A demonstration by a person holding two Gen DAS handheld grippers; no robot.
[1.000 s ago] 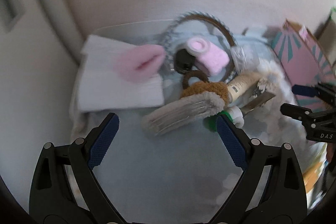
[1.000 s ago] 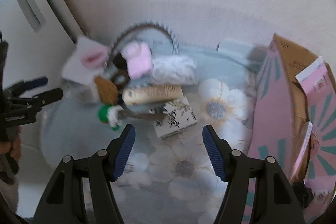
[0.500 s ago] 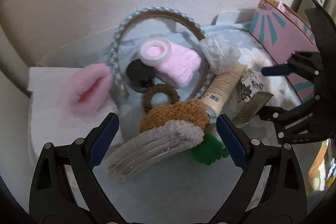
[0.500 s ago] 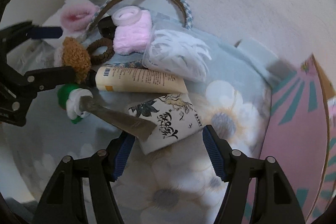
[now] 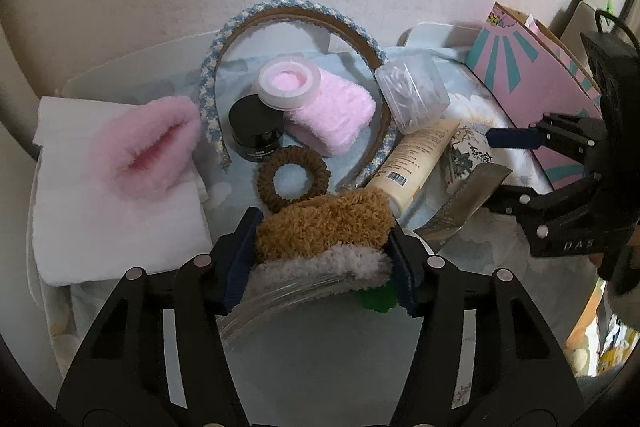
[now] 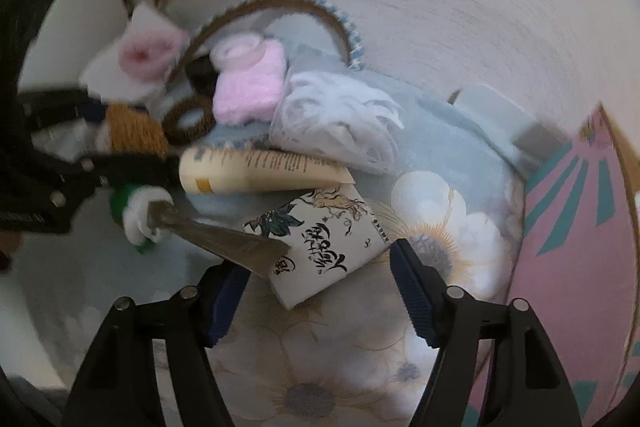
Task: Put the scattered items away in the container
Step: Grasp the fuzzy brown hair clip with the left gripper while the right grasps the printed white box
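Observation:
A heap of small items lies on a blue floral cloth (image 6: 440,155). My left gripper (image 5: 324,259) is shut on a fluffy brown and grey hair clip (image 5: 324,223), seen from the side in the right wrist view (image 6: 132,131). My right gripper (image 6: 316,295) is open, its fingers either side of a small white printed box (image 6: 320,243) and the flat end of a silver sachet (image 6: 224,239). Nearby lie a cream tube (image 5: 416,159), a brown scrunchie (image 5: 294,179), a black jar (image 5: 256,127), a pink fluffy item with a white ring (image 5: 320,103) and a blue braided headband (image 5: 288,11).
A pink and teal patterned box (image 5: 532,83) stands at the right, also in the right wrist view (image 6: 576,227). A white folded cloth with a pink fluffy piece (image 5: 140,143) lies at the left. A clear box of cotton swabs (image 5: 412,91) sits behind the tube. A wall is close behind.
My left gripper has moved forward and closed on the brown and grey hair clip. My right gripper has moved in closer over the white printed box and stays open.

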